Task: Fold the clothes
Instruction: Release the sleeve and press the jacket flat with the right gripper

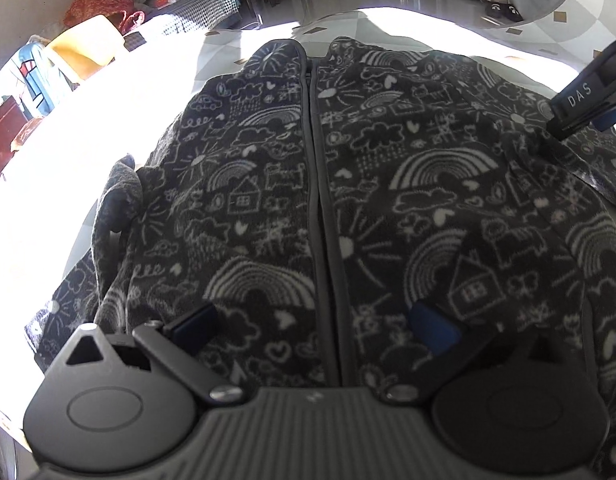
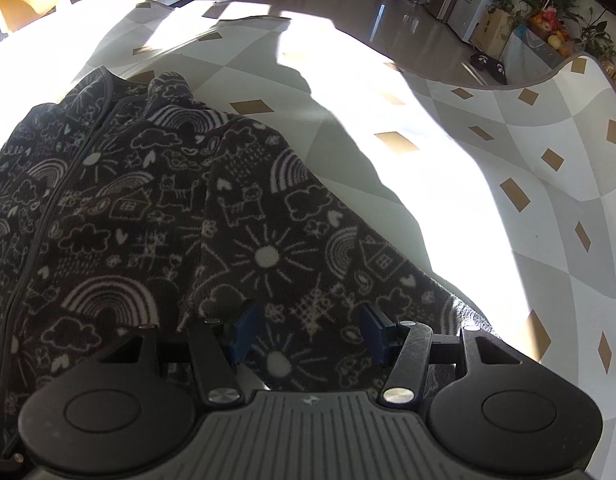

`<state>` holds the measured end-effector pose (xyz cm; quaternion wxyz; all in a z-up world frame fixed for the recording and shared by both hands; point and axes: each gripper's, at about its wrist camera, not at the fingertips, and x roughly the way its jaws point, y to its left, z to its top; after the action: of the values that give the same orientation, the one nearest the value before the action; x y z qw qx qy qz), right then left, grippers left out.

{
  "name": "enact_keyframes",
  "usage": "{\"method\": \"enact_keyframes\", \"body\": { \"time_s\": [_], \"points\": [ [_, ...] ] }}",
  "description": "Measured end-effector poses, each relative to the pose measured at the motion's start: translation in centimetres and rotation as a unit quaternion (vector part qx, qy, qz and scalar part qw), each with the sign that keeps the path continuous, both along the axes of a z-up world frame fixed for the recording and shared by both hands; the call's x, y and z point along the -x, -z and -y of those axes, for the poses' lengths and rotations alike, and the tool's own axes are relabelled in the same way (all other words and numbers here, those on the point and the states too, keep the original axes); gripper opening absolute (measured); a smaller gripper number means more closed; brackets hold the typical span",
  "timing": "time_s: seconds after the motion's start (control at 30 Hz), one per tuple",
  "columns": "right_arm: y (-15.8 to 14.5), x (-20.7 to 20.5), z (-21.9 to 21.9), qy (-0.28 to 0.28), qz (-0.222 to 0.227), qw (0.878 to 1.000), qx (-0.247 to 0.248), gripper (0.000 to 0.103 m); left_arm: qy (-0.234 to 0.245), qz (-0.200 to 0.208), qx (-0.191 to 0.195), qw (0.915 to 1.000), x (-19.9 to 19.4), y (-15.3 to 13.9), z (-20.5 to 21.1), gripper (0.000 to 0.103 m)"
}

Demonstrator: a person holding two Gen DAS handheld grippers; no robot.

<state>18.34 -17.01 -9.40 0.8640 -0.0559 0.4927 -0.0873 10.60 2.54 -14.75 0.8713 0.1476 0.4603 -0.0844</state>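
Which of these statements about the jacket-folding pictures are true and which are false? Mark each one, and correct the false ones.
1. The jacket is dark with white doodles of rainbows, suns and houses. True.
2. The jacket lies front up, its closed zipper running down the middle. True.
3. The left gripper is clamped on a sleeve. False: its jaws stand apart above the jacket's front, with nothing between them.
4. The jacket lies on a plain red blanket. False: it lies on a mat of grey and white diamonds with small tan patches.
5. The right gripper is open over the jacket's outer part near its edge. True.
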Motion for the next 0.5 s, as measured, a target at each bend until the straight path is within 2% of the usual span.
{"method": "enact_keyframes", "body": {
  "time_s": [0.17,0.3,0.5],
  "points": [
    [-0.2,-0.7,-1.4,-0.012,0.017,0.999,-0.038,0.053,0.004,-0.009,0.010,0.9999,0.4,0.0,-0.2,0.103],
    [0.3,-1.0,-2.9,-0.035,0.008,0.997,-0.063,0.053,0.003,-0.014,0.017,0.9998,0.7,0.0,-0.2,0.103],
    [2.6,-0.9,-4.4,-0.071,-0.015,0.996,-0.042,0.055,0.000,-0.018,0.019,0.9997,0.6,-0.1,-0.3,0.103]
  ]
}}
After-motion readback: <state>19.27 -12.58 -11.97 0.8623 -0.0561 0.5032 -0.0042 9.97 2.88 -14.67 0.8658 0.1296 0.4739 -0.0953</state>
